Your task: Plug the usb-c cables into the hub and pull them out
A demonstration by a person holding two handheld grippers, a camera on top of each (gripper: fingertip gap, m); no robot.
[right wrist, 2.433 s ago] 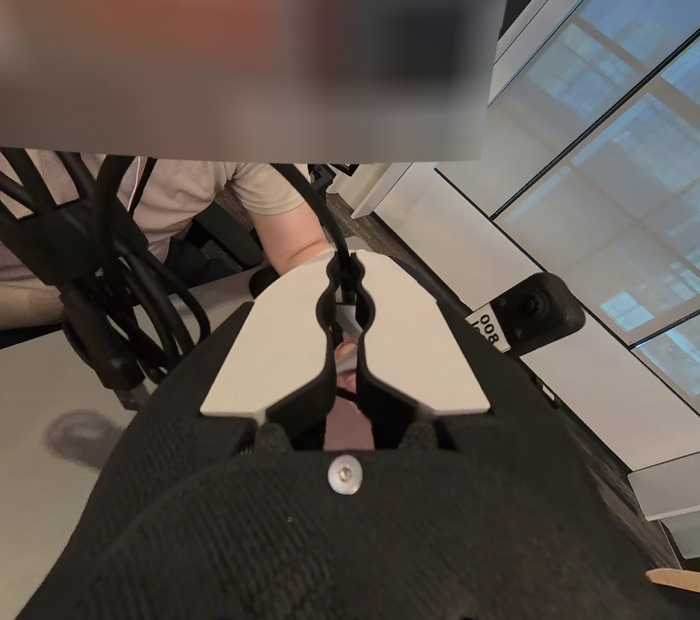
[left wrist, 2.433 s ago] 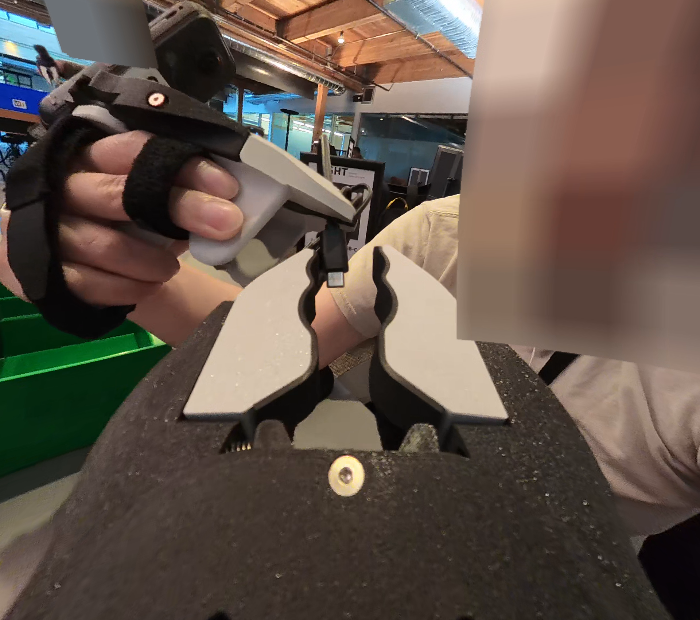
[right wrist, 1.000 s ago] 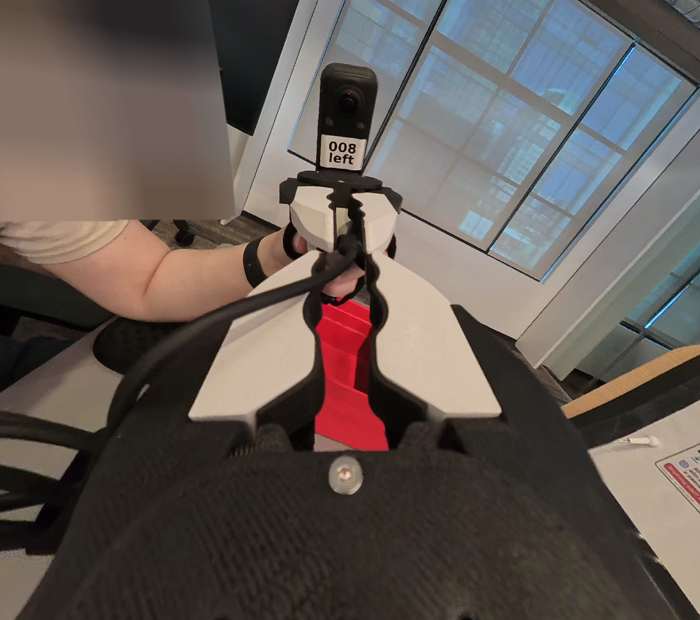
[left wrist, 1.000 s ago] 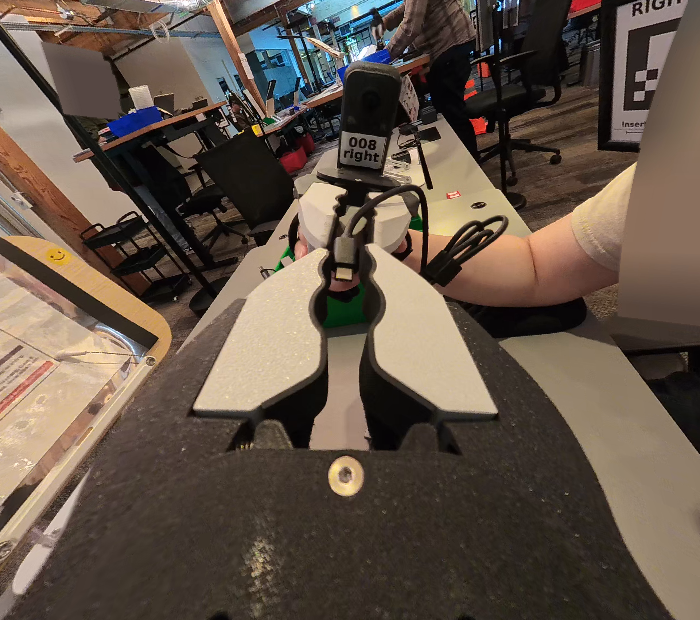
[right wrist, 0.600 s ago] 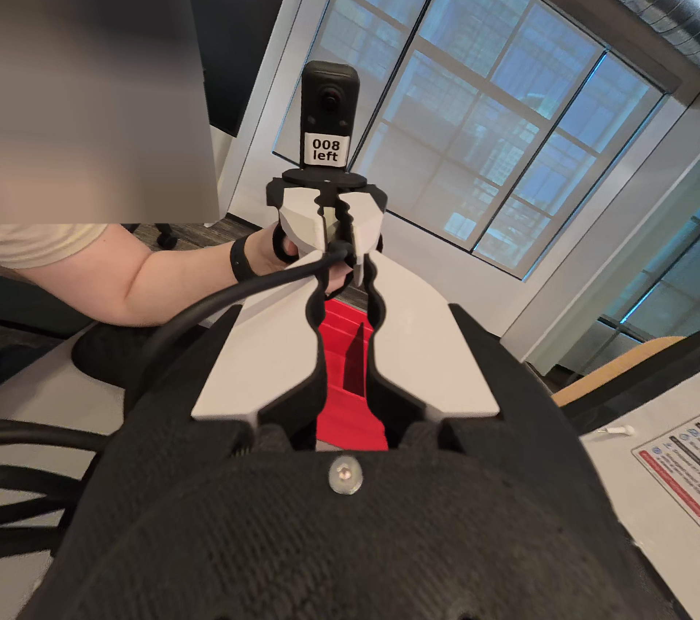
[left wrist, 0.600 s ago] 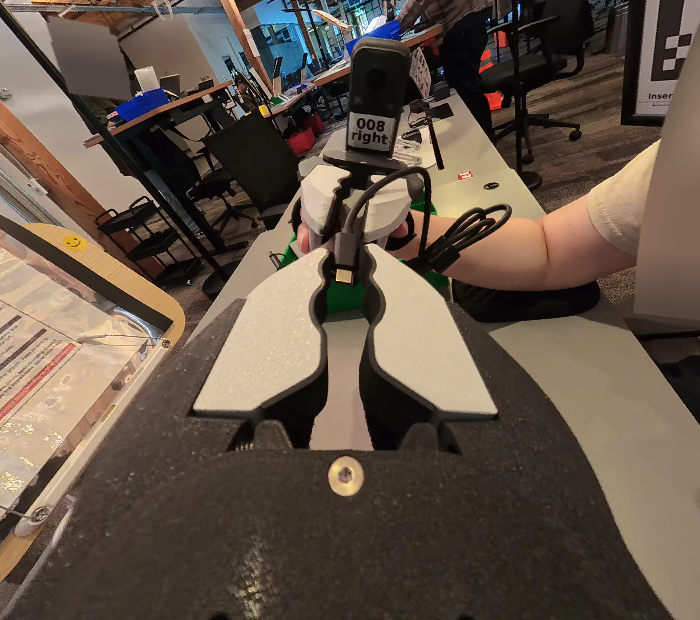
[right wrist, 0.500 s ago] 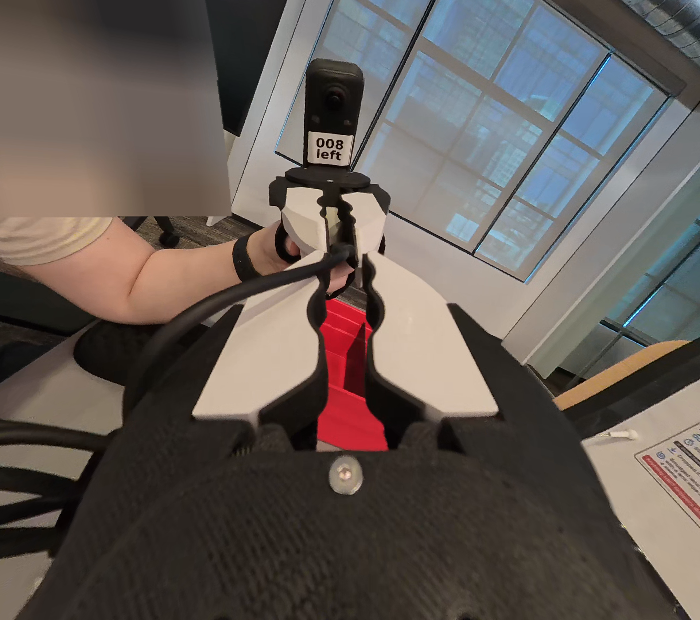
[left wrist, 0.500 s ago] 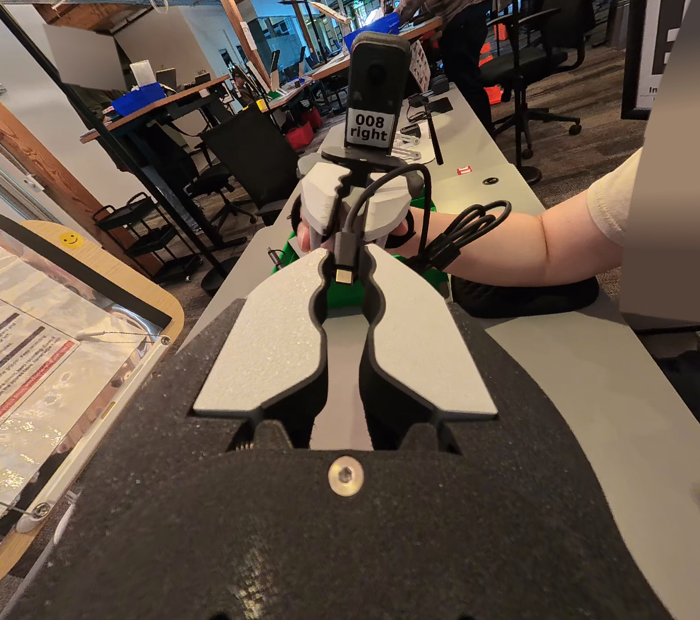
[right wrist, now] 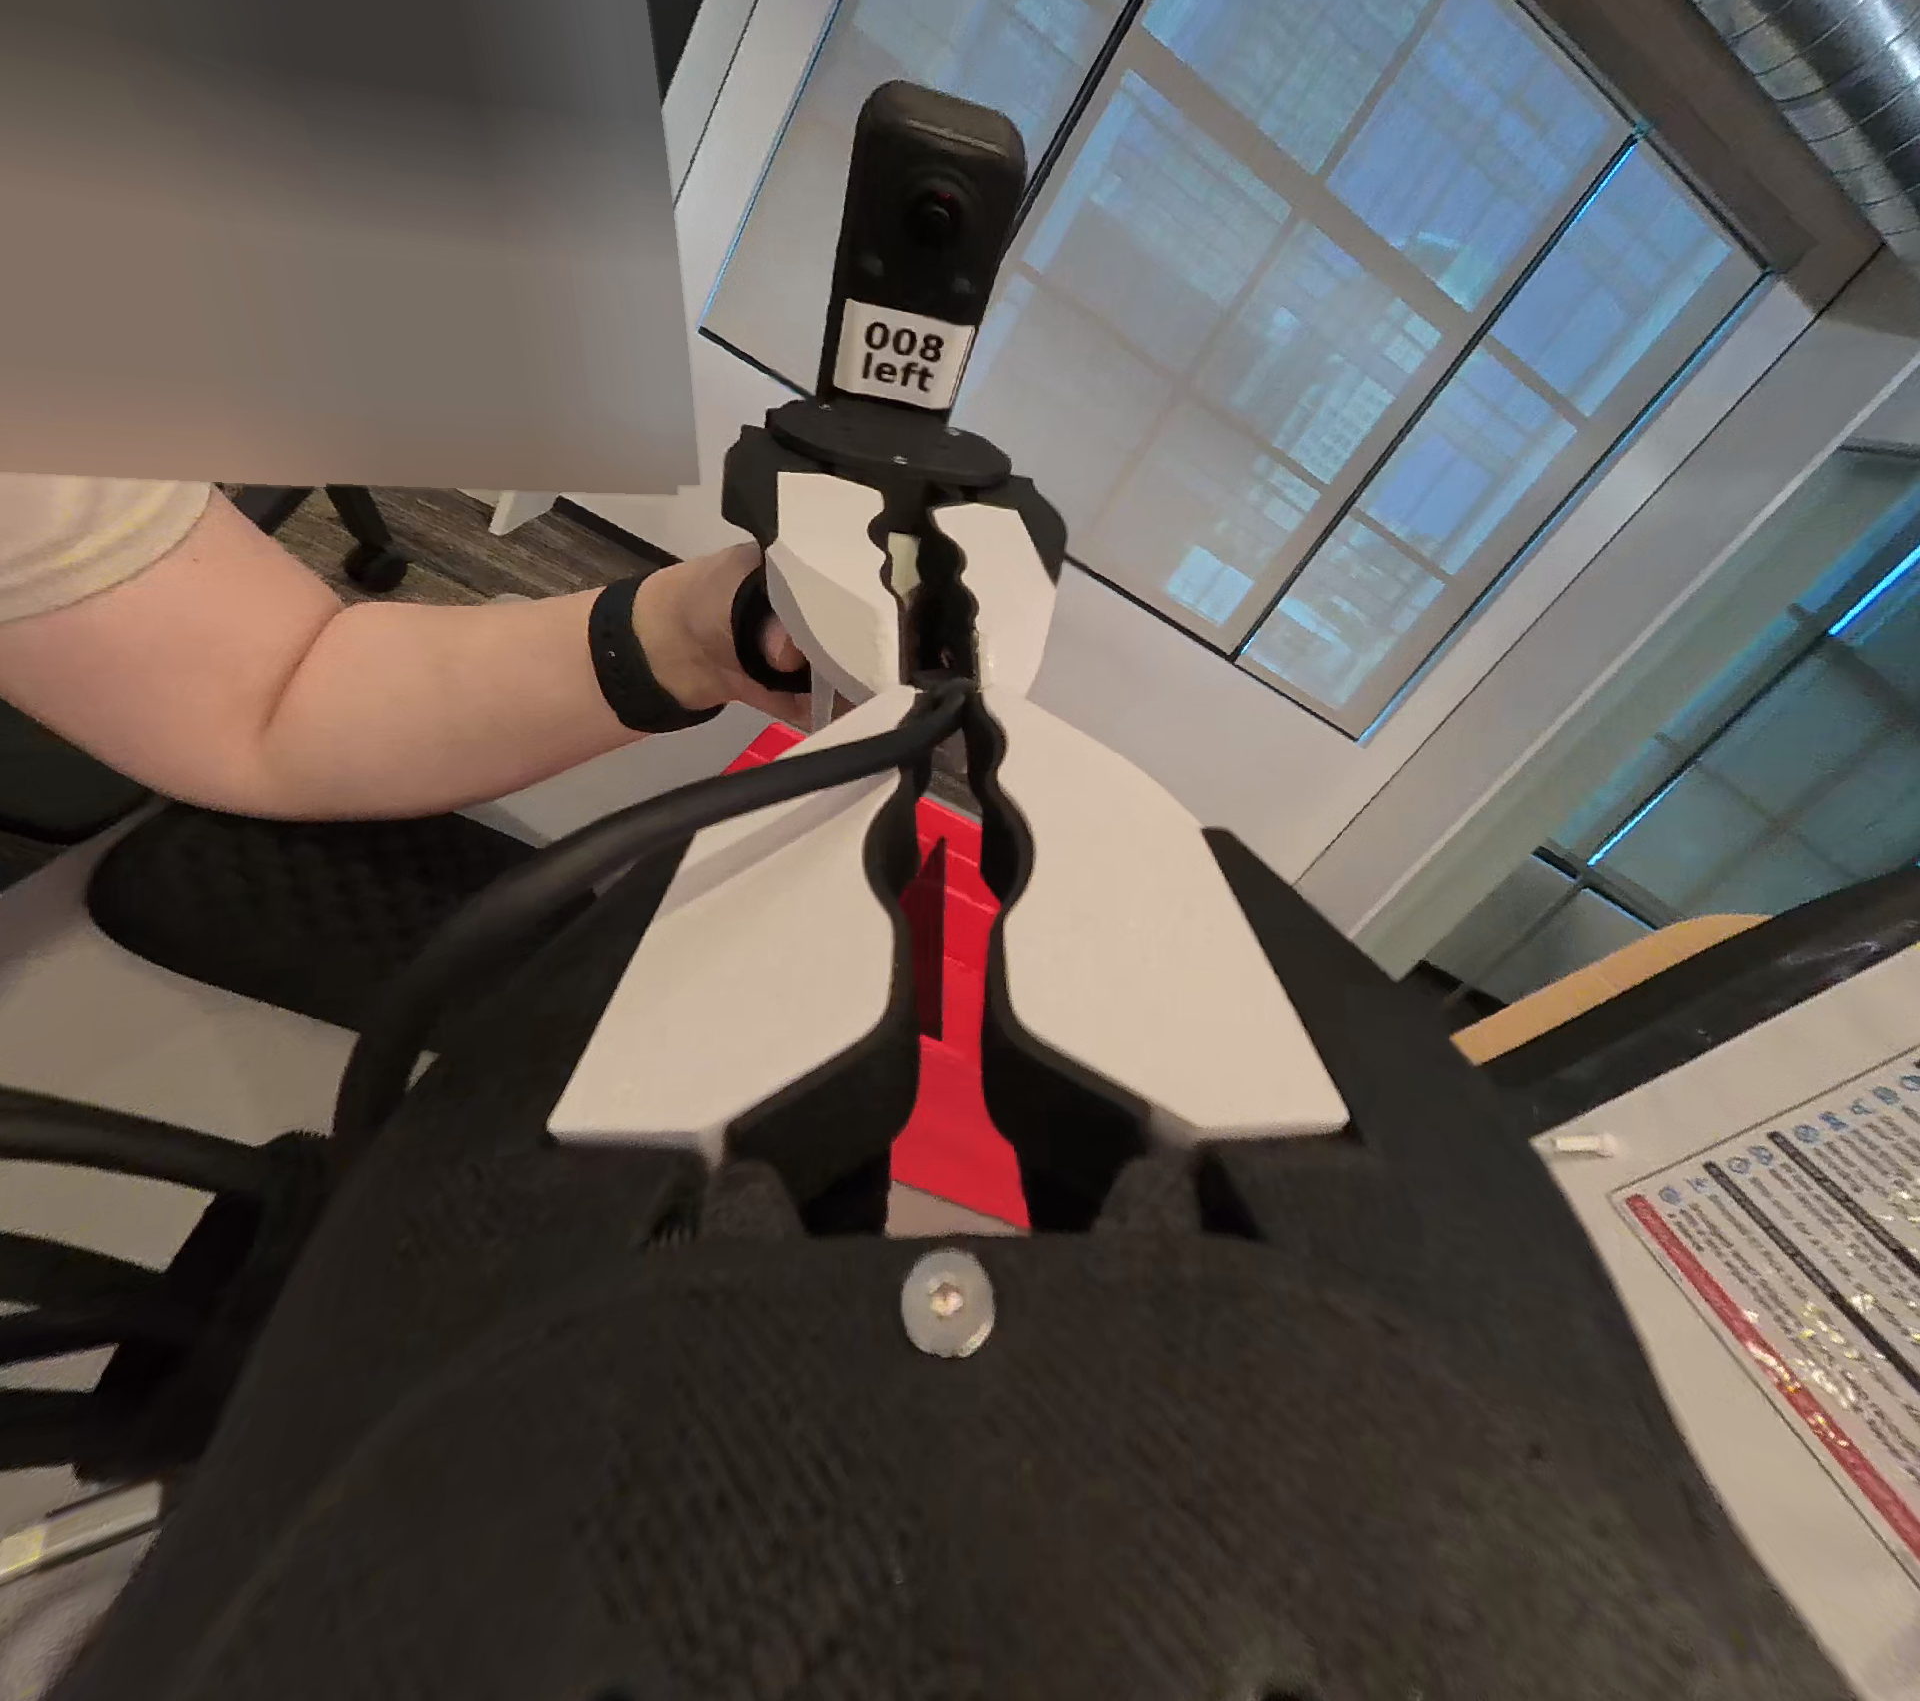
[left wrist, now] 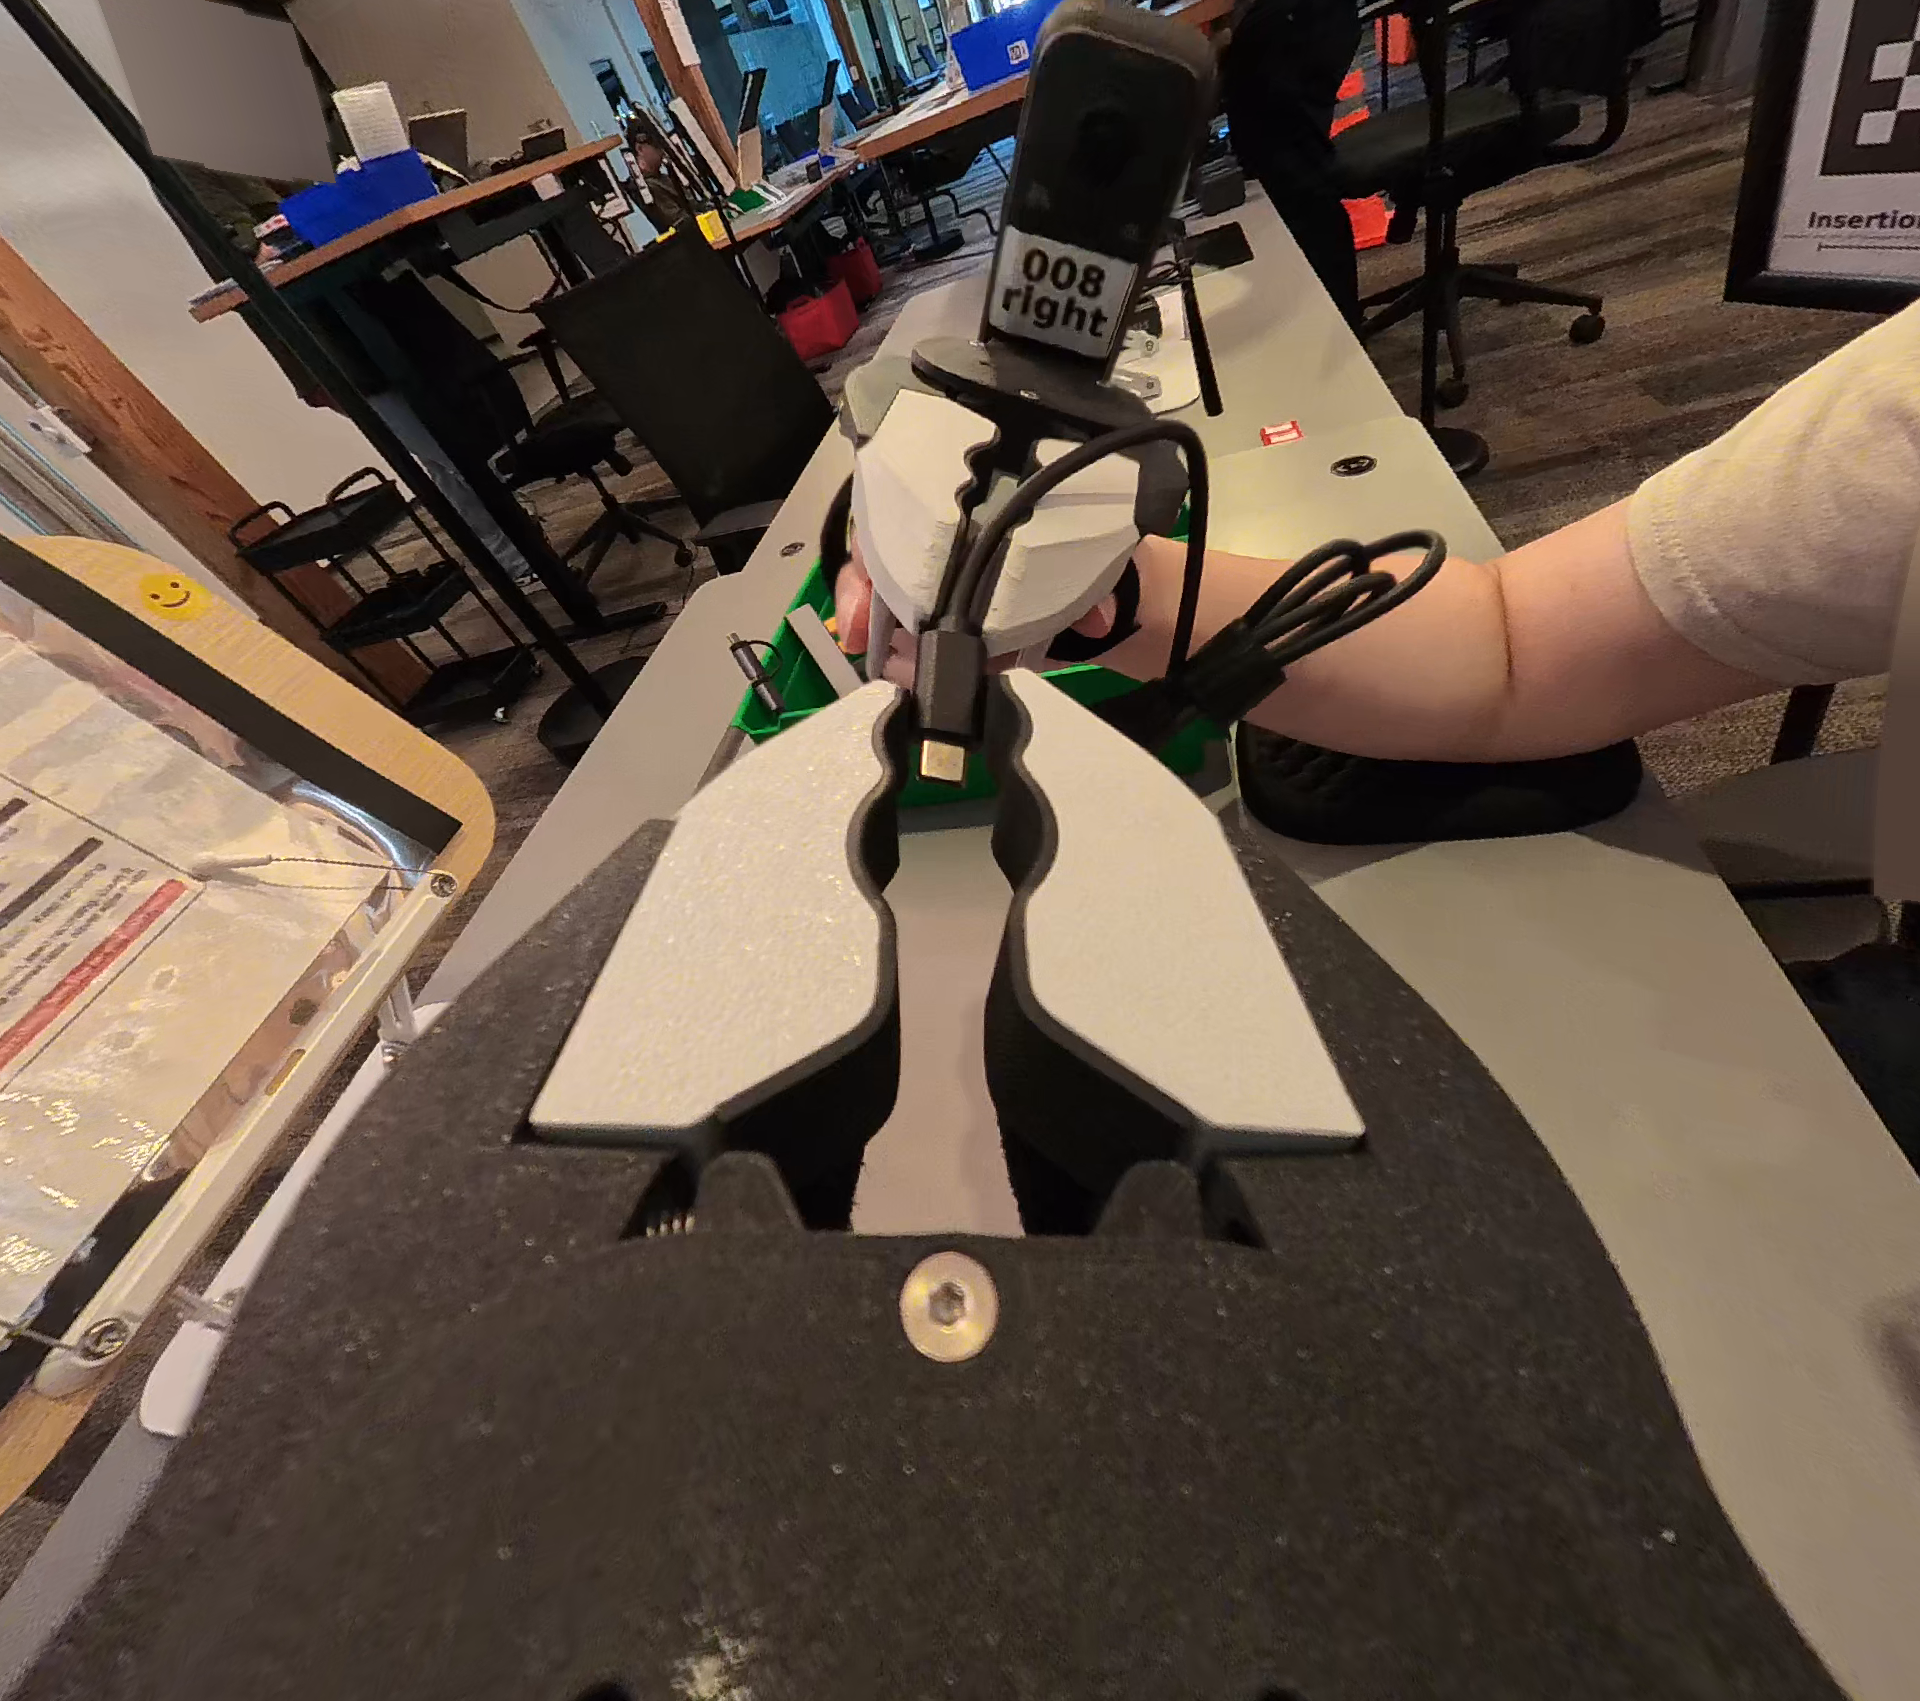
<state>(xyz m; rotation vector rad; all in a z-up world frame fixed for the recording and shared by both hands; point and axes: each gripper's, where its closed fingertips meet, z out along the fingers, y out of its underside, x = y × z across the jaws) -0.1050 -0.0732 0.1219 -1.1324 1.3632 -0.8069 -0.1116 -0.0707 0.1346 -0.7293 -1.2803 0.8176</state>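
My right gripper [right wrist: 940,701] is shut on a black USB-C cable [right wrist: 727,810], which leaves its tips to the left. In the left wrist view the right gripper [left wrist: 977,508] faces me and the cable's plug [left wrist: 943,685] hangs from it, metal end toward me, between the fingertips of my left gripper [left wrist: 948,701]. The left gripper is open, with a gap on each side of the plug. The rest of the cable is a tied bundle [left wrist: 1299,612] by the right wrist. The left gripper [right wrist: 914,612] also shows in the right wrist view. No hub is in view.
A green bin [left wrist: 1101,695] with a small adapter cable [left wrist: 753,664] sits under the right gripper; a red bin [right wrist: 945,976] under the left. A black wrist pad [left wrist: 1434,778] lies on the grey table [left wrist: 1558,1028]. A laminated sheet [left wrist: 156,924] is at left. A person stands far behind. My two grippers' fingertips are within a few centimetres of each other.
Both grippers swung down from pointing up near the person to facing each other over the table. In the last half second they closed in and the plug moved between my left fingertips.
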